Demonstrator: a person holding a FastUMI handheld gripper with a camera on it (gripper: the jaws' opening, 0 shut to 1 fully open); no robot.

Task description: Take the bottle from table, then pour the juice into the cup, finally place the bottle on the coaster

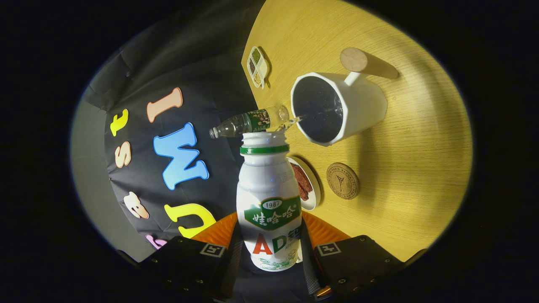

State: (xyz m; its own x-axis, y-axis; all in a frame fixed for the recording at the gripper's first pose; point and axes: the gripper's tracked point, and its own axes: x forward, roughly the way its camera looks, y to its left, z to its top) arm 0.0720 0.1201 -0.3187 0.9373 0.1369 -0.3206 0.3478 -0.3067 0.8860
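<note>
My gripper (269,248) is shut on a white juice bottle (268,198) with a green ring at its open neck. Both orange fingers (324,231) press on its sides. The whole scene appears rolled, so the bottle is tipped toward the white cup (362,105), which has a wooden handle (366,63). The bottle's mouth sits just short of the cup's rim, and liquid shows at the rim inside the dark cup. A round cork coaster (342,181) lies on the wooden table (421,168) between the cup and the fingers.
A small white plate with reddish pieces (306,183) sits right behind the bottle, beside the coaster. A clear water bottle with a green label (252,122) stands beyond the juice bottle's mouth. A small divided dish of spices (257,66) sits at the table's far edge.
</note>
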